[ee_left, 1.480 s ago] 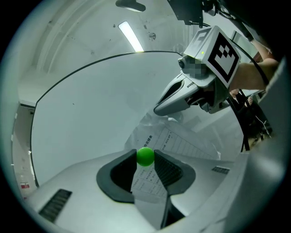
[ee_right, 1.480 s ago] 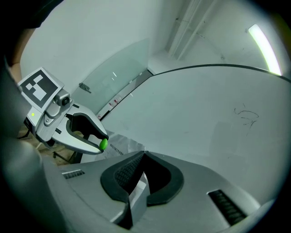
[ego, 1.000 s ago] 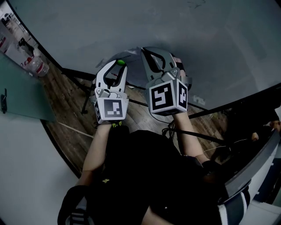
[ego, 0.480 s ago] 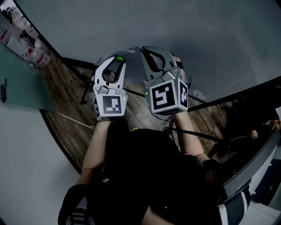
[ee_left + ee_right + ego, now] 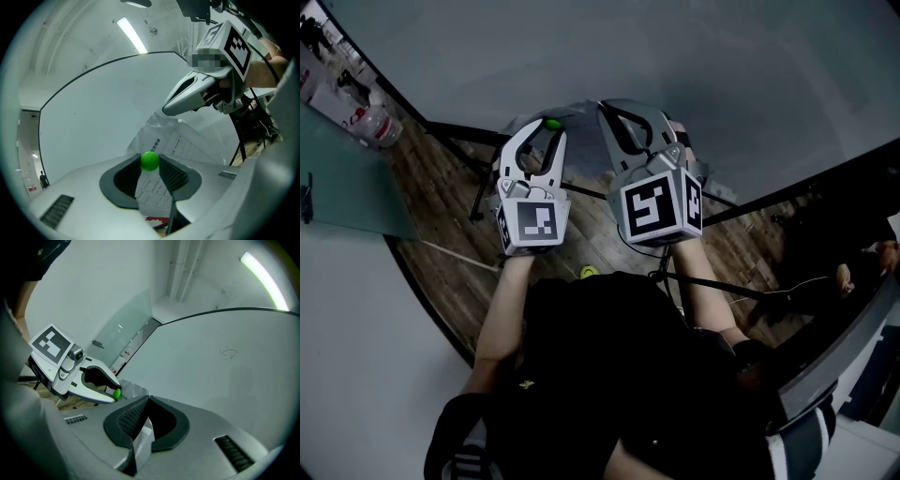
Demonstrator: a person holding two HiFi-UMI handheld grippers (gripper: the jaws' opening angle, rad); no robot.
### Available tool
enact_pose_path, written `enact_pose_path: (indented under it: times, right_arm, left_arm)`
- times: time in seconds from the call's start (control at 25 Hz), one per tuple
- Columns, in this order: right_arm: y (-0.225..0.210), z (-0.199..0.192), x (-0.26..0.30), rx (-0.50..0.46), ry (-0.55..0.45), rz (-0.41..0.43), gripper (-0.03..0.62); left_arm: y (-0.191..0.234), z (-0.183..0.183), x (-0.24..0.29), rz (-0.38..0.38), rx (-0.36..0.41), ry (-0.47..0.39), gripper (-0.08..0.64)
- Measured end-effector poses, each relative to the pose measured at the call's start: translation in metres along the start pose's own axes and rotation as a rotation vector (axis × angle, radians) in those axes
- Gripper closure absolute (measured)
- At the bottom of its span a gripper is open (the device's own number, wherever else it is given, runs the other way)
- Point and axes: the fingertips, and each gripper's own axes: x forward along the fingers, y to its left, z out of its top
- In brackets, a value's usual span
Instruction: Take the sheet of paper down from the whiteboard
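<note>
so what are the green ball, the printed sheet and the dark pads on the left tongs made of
Green ball: smooth, evenly coloured, slightly glossy, so likely plastic.
Printed sheet: thin white paper, matte, creased and crumpled at its top edge.
Pads: dark, matte, with a fine ribbed texture, probably rubber.

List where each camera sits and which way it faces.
Head view: on the person's head, facing steeply down past both forearms, left gripper and right gripper to the wooden floor.
Left gripper view: on that gripper, facing the whiteboard along its jaws, shut on a green ball.
Right gripper view: on that gripper, facing the whiteboard along its jaws, shut on the sheet of paper.
Shared: both gripper views show paper, ball and whiteboard.
</note>
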Motion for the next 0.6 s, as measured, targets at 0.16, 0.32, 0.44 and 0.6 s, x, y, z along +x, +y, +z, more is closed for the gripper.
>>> enact_pose_path:
  times: [0.16, 0.32, 0.44, 0.6]
  right_arm:
    - [0.006, 0.002, -0.006, 0.003, 0.011, -0.005, 0.571]
    - [0.019, 0.01, -0.01, 0.014, 0.019, 0.0, 0.571]
    - [0.029, 0.015, -0.014, 0.059, 0.009, 0.004, 0.571]
    - [0.045, 0.022, -0.021, 0.106, 0.003, 0.003, 0.571]
  left_arm:
    - [-0.003, -0.001, -0.007, -0.018, -0.005, -0.004, 0.43]
    - [0.001, -0.002, -0.018, -0.028, -0.007, -0.011, 0.43]
    - [0.002, -0.004, -0.03, -0.037, -0.009, -0.016, 0.43]
    - [0.003, -0.009, -0.048, -0.05, -0.009, -0.02, 0.43]
